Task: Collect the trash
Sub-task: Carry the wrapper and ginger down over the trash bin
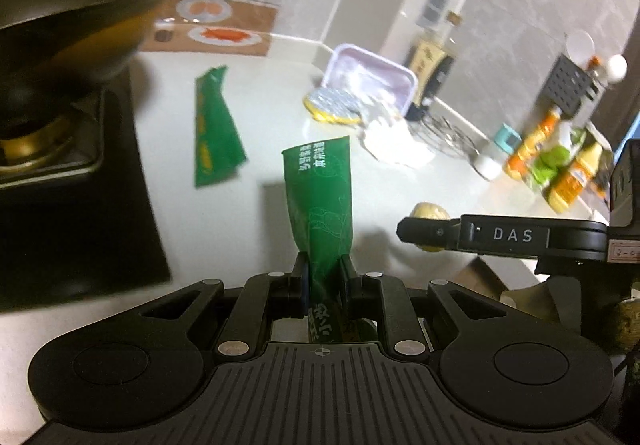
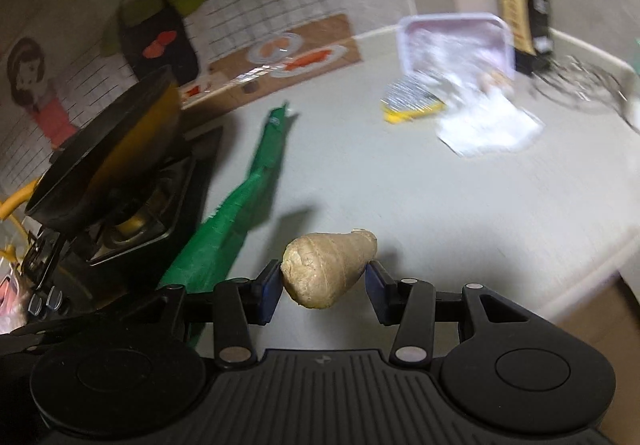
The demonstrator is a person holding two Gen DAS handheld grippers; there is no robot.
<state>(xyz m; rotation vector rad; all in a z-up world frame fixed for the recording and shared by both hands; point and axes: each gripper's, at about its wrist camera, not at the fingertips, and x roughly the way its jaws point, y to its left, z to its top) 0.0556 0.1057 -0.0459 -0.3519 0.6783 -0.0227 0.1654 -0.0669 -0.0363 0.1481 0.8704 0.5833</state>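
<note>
A green plastic wrapper with white print (image 1: 320,205) is pinched between the jaws of the left hand-held gripper (image 1: 324,277) and stands up from them above the pale grey worktop (image 1: 264,117). A knobbly beige piece of ginger root (image 2: 328,269) is clamped crosswise by the right hand-held gripper (image 2: 326,285), whose blue-padded fingers (image 2: 270,291) press on its two ends. A second flat green wrapper (image 1: 214,129) lies on the worktop, beside the black stove (image 1: 72,205) carrying a dark wok (image 1: 72,25). Crumpled white paper (image 1: 396,141) and a pale lilac plastic tray (image 1: 370,77) are seen farther back.
</note>
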